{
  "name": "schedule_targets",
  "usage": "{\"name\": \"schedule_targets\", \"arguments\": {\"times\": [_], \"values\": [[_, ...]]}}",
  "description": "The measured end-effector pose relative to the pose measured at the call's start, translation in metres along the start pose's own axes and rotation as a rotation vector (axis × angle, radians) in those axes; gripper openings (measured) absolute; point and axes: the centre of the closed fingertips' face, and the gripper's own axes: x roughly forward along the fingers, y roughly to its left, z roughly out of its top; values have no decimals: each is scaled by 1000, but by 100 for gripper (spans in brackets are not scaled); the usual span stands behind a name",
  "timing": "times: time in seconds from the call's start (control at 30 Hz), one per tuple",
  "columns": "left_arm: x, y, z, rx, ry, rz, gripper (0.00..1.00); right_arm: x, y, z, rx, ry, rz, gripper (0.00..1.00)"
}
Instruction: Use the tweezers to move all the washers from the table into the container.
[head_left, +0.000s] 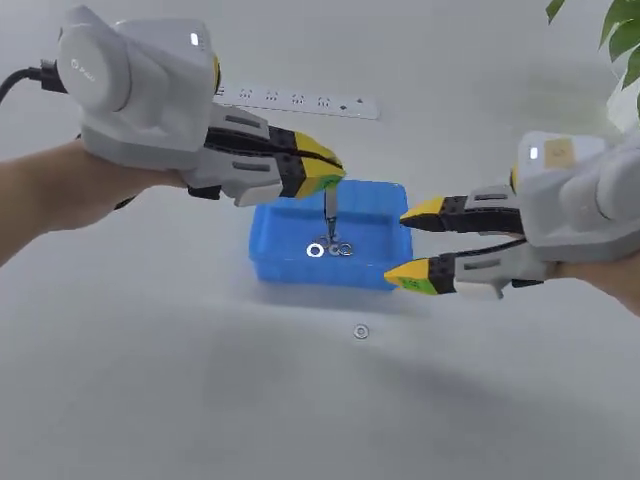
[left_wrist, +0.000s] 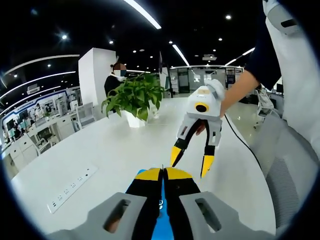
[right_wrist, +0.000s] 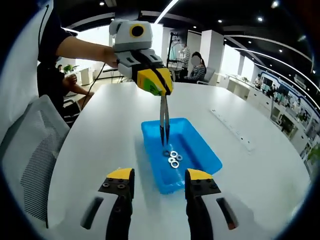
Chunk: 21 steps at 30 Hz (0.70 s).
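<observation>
Nearest the headset camera, filling the upper left of the head view, is the left gripper (head_left: 325, 170), its yellow-tipped jaws clenched on the top end of the tweezers (head_left: 330, 210). In its own view those jaws (left_wrist: 162, 175) stand pressed together at bottom centre. The white table (head_left: 150, 380) spreads across the whole lower half of the head view. At the right edge, the right gripper (head_left: 405, 243) hangs with its jaws released and well apart, grasping nothing. Its own view shows the two tips (right_wrist: 159, 175) parted at the bottom of the frame, and it also appears at the centre of the left gripper view (left_wrist: 190, 162). Between the two grippers, at the centre of the head view, the blue container (head_left: 300, 275) sits on the table. A white power strip (head_left: 300, 100) lies along the top of the frame, and green plant leaves (head_left: 620, 40) show in the upper right corner. The tweezers hang upright with their points down inside the container. Whether they touch anything there cannot be told. A few washers (head_left: 316, 250) lie clustered on the container floor beside the points, also seen at the centre of the right gripper view (right_wrist: 173, 159). One washer (head_left: 361, 331) rests on the table below the container, near its front wall.
</observation>
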Motion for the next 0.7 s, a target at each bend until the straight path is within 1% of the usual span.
{"name": "schedule_targets", "arguments": {"times": [0.03,0.07,0.1,0.17,0.27,0.33,0.43,0.53,0.7], "values": [[-1,-2,2,4,-2,-1,5,-6,-1,-2,9,-8,-20,44],[-1,-3,3,5,-2,-1,5,-8,-1,-3,14,-11,-29,47],[-2,-6,5,10,-5,-1,5,-13,-3,-4,24,-18,-56,50],[-3,-12,11,15,-14,-5,5,-20,-5,-5,37,-38,-88,55],[-4,-20,18,23,-24,-11,5,-27,-3,-7,47,-43,-108,58],[-2,-29,21,27,-28,-22,5,-29,0,-11,56,-44,-111,59],[1,-42,21,43,-24,-41,5,-30,7,-14,56,-45,-111,61],[5,-57,18,54,-16,-62,5,-32,15,-16,69,-52,-101,64],[8,-71,12,51,-16,-75,5,-35,24,-21,79,-53,-87,68]]}}
